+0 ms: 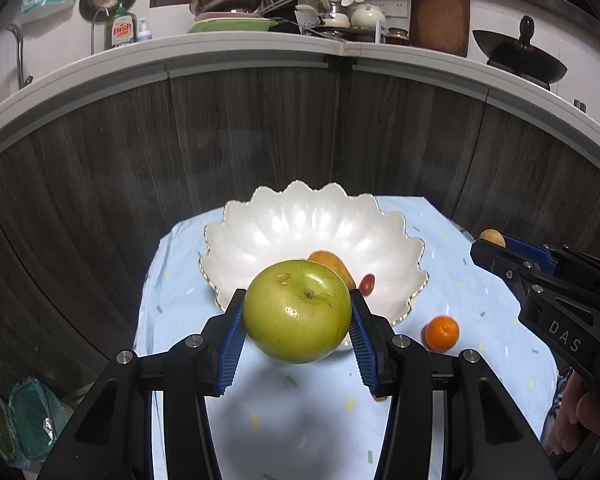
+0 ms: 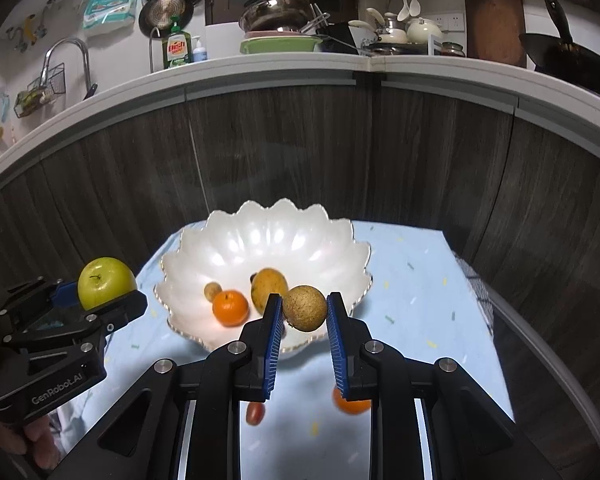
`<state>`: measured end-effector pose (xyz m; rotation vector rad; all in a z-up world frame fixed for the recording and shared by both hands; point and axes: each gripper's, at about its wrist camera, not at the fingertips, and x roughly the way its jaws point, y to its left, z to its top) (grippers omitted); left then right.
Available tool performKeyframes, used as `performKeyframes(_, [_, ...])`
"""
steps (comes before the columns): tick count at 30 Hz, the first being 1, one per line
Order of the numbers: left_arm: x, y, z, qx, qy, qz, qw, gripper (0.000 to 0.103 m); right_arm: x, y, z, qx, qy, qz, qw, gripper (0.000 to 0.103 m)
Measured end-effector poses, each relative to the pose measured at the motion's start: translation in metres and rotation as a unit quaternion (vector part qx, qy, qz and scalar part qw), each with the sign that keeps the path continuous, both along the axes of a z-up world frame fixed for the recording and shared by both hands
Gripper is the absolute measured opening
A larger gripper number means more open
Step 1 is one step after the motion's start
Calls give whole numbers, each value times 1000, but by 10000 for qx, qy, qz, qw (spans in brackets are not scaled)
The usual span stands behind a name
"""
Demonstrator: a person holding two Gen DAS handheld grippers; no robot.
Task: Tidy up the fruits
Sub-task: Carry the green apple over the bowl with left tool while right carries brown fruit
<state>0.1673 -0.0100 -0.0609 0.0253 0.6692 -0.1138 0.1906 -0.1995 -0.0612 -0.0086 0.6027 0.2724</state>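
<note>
My left gripper (image 1: pixel 297 320) is shut on a green apple (image 1: pixel 297 311), held in front of the white scalloped bowl (image 1: pixel 260 232). My right gripper (image 2: pixel 304 312) is shut on a small brown round fruit (image 2: pixel 304 307) just before the bowl's (image 2: pixel 228 240) near rim. In the right wrist view the bowl holds a yellow mango (image 2: pixel 269 289), an orange (image 2: pixel 230 307) and a small brown fruit (image 2: pixel 212 291). A second orange (image 2: pixel 350 404) and a small red fruit (image 2: pixel 255 413) lie on the cloth below my right gripper. The left gripper with the apple (image 2: pixel 106 282) shows at left.
The bowl stands on a light blue cloth (image 2: pixel 412 292) over a small table, against dark wood cabinet fronts (image 1: pixel 260 132). A white counter (image 1: pixel 260 46) above carries pans and dishes. In the left wrist view, an orange (image 1: pixel 442 333) lies on the cloth right of the bowl.
</note>
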Motion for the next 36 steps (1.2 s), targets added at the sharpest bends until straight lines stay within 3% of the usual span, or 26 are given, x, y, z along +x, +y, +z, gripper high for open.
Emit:
performKeyframes(12, [22, 5, 13, 1, -108, 37, 9999, 48, 24, 2, 14, -39, -174, -53, 9998, 24])
performKeyframes(36, [77, 17, 2, 28, -40, 101, 9999, 48, 84, 9, 13, -143, -196, -211, 9995, 24])
